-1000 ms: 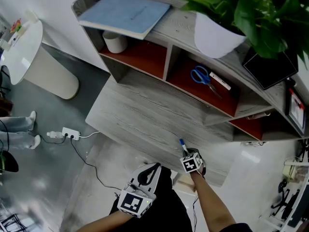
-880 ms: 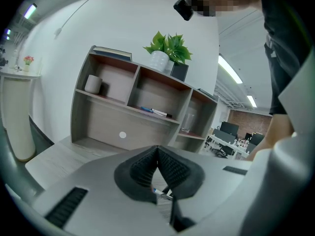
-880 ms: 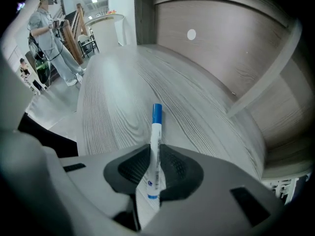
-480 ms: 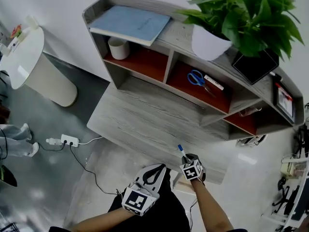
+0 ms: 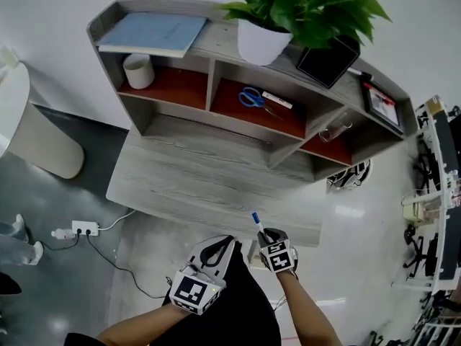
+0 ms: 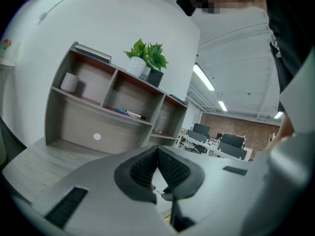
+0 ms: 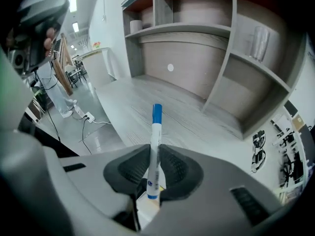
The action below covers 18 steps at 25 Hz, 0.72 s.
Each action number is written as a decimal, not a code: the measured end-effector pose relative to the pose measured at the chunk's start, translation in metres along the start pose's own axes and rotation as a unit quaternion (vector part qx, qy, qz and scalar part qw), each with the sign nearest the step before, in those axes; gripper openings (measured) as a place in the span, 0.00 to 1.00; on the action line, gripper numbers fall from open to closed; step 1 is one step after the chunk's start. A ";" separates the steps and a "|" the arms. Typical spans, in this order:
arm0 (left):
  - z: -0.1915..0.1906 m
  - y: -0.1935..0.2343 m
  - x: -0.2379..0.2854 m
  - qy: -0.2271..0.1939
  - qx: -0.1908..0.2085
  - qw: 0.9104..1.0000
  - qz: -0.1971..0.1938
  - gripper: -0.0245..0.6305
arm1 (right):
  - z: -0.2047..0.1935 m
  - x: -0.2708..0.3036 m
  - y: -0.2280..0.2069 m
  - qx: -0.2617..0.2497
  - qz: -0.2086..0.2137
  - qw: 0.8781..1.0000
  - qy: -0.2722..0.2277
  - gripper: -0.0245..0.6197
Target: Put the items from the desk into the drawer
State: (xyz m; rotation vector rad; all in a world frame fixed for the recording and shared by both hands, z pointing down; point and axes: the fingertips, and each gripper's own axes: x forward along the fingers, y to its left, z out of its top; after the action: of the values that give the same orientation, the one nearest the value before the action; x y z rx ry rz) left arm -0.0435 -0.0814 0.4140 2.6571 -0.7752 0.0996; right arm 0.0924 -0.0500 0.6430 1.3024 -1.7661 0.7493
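Observation:
My right gripper (image 5: 266, 236) is shut on a white marker with a blue cap (image 5: 255, 220), just off the front edge of the grey wooden desk (image 5: 187, 179). In the right gripper view the marker (image 7: 156, 141) stands upright between the pads, cap pointing at the desk. My left gripper (image 5: 215, 251) hangs beside it to the left, lower than the desk edge, shut with nothing between its pads (image 6: 170, 168). A pale wooden piece (image 5: 252, 254) shows between the two grippers under the desk edge; I cannot tell whether it is the drawer.
The shelf unit behind the desk holds blue scissors (image 5: 252, 98), a white cup (image 5: 138, 71), a glass (image 5: 331, 132), a blue book (image 5: 153, 33) and a potted plant (image 5: 288, 13). A power strip (image 5: 79, 228) and cable lie on the floor at left.
The head view has swung, so the whole shelf unit now shows. Both grippers sit slightly further back from the desk's front edge. The right one still holds the marker.

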 end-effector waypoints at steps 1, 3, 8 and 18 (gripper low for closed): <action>-0.002 -0.003 0.000 0.002 0.000 1.000 -0.005 0.06 | -0.004 -0.006 0.002 0.001 -0.002 1.000 -0.002 0.16; -0.004 -0.010 -0.001 0.003 0.000 1.000 -0.013 0.06 | -0.013 -0.017 0.003 0.000 -0.007 1.000 -0.004 0.16; -0.007 -0.030 -0.003 -0.001 0.009 1.000 -0.026 0.06 | -0.034 -0.035 0.004 -0.005 -0.012 1.000 -0.010 0.16; -0.020 -0.082 0.000 -0.007 0.026 0.999 0.026 0.06 | -0.096 -0.050 -0.006 -0.048 0.019 0.999 -0.012 0.16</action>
State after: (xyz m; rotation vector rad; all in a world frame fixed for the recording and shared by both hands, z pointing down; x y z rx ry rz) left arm 0.0010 -0.0098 0.4052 2.6898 -0.8573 0.1170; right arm 0.1300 0.0514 0.6480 1.2204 -1.8277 0.6638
